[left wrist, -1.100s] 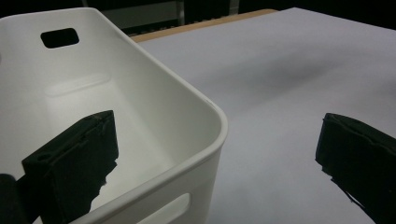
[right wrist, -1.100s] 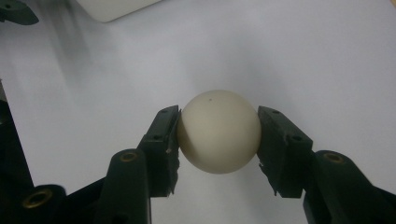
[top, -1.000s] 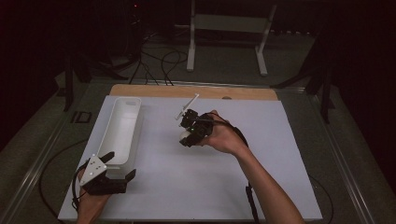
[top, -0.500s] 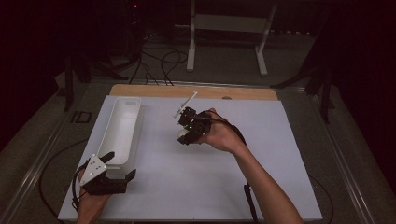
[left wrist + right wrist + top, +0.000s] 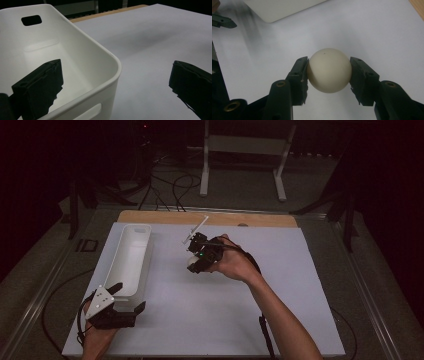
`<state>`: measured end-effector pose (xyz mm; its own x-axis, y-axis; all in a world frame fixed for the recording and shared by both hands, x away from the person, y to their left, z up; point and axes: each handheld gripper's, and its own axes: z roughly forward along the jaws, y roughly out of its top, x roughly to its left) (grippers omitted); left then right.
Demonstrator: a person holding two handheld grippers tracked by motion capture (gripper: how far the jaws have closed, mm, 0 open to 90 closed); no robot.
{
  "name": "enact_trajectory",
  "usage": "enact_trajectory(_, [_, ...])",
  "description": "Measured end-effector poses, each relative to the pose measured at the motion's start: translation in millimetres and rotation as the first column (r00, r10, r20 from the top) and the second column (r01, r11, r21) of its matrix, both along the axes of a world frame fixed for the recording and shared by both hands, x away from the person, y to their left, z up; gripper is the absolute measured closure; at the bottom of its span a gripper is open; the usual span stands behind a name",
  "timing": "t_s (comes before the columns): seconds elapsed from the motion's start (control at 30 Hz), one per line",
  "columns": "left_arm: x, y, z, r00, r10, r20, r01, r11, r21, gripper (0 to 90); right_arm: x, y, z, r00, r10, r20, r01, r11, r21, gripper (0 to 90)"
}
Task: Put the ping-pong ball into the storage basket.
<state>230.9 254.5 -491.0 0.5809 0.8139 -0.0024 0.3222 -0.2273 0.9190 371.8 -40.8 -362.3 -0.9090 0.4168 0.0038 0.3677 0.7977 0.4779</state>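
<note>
Dark room, stands and loose cables on the floor beyond the table; the work surface is a white sheet (image 5: 280, 285) over a wooden board (image 5: 150, 216) whose edge shows along the far side. A long white bin (image 5: 131, 257) lies on the left part of the sheet, running near to far, with handle cut-outs in its end walls. My right gripper (image 5: 328, 71) sits near the middle of the sheet, just right of the bin, and its jaws are closed on a cream ball (image 5: 329, 70), one pad pressing each side. In the high view the ball (image 5: 192, 262) shows as a pale spot at the gripper's tip, low over the sheet; I cannot tell whether it rests on the sheet or is just clear of it. My left gripper (image 5: 125, 299) waits at the near end of the bin with its jaws spread wide, one inside the bin and one outside, straddling the near right corner without pressing on it. In the left gripper view the bin (image 5: 82, 62) looks empty as far as I can see into it. My reading: the pick is done and the grip looks square. What is left is the carry leftward over the bin's wall and the release inside, perhaps with the left gripper steadying the bin.
</note>
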Motion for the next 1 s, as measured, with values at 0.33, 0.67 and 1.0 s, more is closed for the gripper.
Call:
enact_trajectory(0.33, [0.0,-0.1,0.0,1.0000,0.000,0.000,0.000,1.0000,0.000,0.0,1.3,5.5,2.9,1.0000,0.006,0.003,-0.006,1.000,-0.002,50.4])
enact_trajectory(0.67, [0.0,0.0,-0.1,1.0000,-0.001,0.001,0.001,1.0000,0.000,0.0,1.5,12.4,5.7,0.9998,0.016,0.007,-0.016,1.000,0.001,50.4])
enact_trajectory(1.0, [0.0,0.0,-0.1,1.0000,-0.001,0.001,0.001,1.0000,0.000,0.0,1.5,18.1,5.4,0.9997,0.023,0.009,-0.023,1.000,0.004,50.4])
